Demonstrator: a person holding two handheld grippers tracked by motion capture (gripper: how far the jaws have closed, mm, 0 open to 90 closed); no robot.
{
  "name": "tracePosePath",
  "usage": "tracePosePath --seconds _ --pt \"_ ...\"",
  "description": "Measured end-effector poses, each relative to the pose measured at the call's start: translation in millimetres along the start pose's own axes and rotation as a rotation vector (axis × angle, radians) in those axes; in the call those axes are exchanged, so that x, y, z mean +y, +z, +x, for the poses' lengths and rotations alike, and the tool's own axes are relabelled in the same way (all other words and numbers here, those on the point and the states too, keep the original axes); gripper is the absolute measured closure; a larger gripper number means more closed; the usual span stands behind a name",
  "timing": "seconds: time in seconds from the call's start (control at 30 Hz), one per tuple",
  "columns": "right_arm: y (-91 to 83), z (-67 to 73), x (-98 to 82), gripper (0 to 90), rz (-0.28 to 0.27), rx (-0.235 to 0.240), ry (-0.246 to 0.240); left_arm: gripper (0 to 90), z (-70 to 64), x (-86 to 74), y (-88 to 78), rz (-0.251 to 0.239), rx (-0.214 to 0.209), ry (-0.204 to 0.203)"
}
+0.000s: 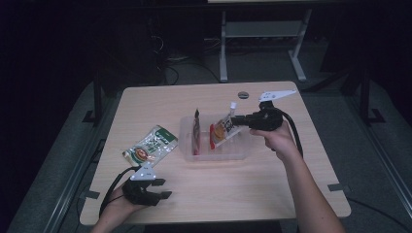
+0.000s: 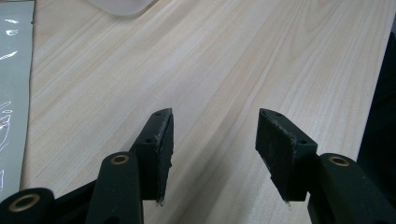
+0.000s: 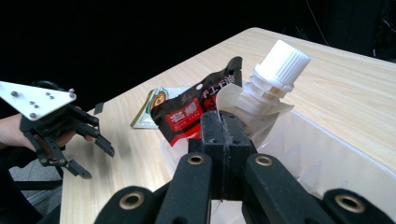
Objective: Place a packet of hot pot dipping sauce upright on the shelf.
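Note:
A clear plastic bin (image 1: pixel 240 154) sits mid-table. A dark red pouch (image 1: pixel 196 132) stands on edge at its left end. My right gripper (image 1: pixel 234 119) is shut on a spouted pouch (image 1: pixel 223 128) with a white cap, holding it tilted over the bin. In the right gripper view the closed jaws (image 3: pixel 224 122) pinch the pouch's clear edge (image 3: pixel 268 100) just below the cap, with the red pouch (image 3: pixel 198 106) behind. A green and white packet (image 1: pixel 150 145) lies flat left of the bin. My left gripper (image 1: pixel 164 188) rests open near the front left edge, its jaws (image 2: pixel 215 114) apart over bare wood.
A grey round plug (image 1: pixel 243 94) sits in the tabletop behind the bin. The packet's edge (image 2: pixel 14 93) and a bin corner (image 2: pixel 123 5) border the left gripper view. Beyond the table are dark floor, cables and a white desk frame (image 1: pixel 223 48).

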State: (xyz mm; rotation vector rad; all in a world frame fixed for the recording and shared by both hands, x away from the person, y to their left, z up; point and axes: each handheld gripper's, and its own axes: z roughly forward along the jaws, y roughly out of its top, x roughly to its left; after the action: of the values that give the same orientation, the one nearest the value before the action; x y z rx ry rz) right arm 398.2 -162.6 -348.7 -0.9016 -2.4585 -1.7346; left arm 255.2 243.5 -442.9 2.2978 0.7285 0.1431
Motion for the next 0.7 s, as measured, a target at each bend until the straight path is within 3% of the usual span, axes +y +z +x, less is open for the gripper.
tracePosePath --seconds 0.7 --pt "18.5 0.0 -3.5 89.8 -0.007 0.006 0.014 46.3 -0.1 0.7 2.0 0.004 -0.007 0.006"
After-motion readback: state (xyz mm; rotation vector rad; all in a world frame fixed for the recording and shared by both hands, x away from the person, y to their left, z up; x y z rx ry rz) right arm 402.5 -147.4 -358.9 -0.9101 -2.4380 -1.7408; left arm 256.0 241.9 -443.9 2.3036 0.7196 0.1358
